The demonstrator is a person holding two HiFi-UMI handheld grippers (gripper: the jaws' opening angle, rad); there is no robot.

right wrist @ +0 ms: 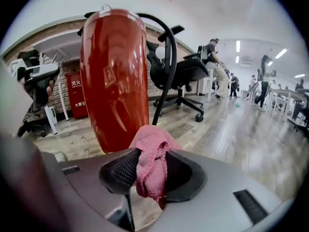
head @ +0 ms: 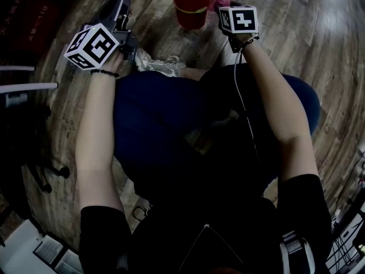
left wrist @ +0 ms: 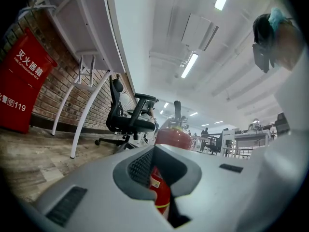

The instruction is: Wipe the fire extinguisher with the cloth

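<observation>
Down on the wooden plank floor (head: 285, 27), right in front of the person's knees, stands the red cylindrical fire extinguisher (head: 191, 7). Looks to me like we're at the very start of the wiping step.

The right tongs (right wrist: 149, 170) are clamped tight on a bunched-up pink knitted cloth (right wrist: 149, 161), which sits just beside the red shell on its right. I can't tell if it's actually touching yet. The left tongs (left wrist: 161, 178) are only a sliver apart with nothing in them, and you can see the extinguisher through the gap, further off.

Next move, I'd guess: press the cloth onto the shell and rub up and down, maybe with the left tongs steadying the cylinder so it doesn't tip.

Only the right gripper view shows the pinch on the cloth and the black hose (right wrist: 166, 57). The head view shows both tongs flanking the cylinder, but the cloth is just a pink speck there.
</observation>
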